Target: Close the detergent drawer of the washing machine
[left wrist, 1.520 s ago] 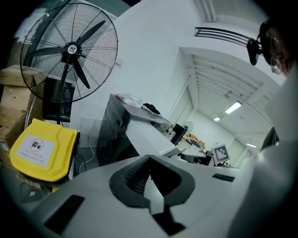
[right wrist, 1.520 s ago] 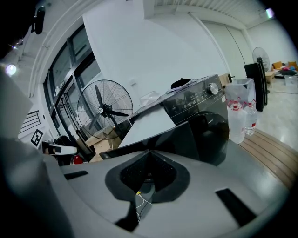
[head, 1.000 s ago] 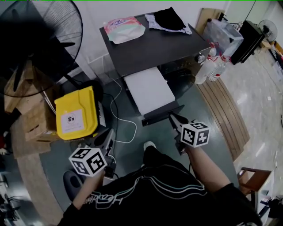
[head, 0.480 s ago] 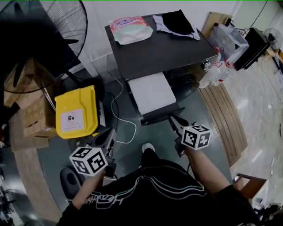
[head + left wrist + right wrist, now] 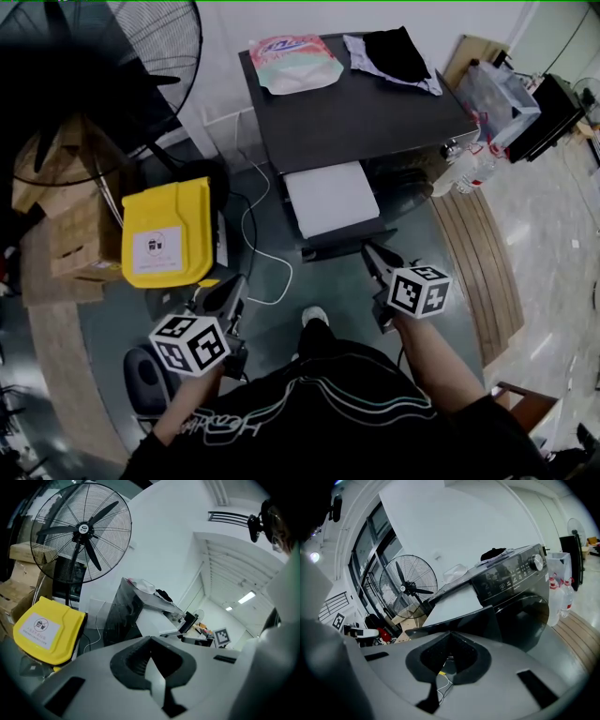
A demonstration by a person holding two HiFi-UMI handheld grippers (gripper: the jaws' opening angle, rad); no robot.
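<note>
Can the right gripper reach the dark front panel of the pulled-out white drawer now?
Probably yes: the right gripper points at the dark front panel of the white drawer, close by, with nothing between them.

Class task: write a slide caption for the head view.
Shut right gripper at the open drawer of the washing machine.

Can't read bin [image 5: 164, 234] label in head view or washer panel [image 5: 511, 576] print in right gripper view: too small. Only part of fan [image 5: 122, 56] w/in head view, cut by top-left edge.
</note>
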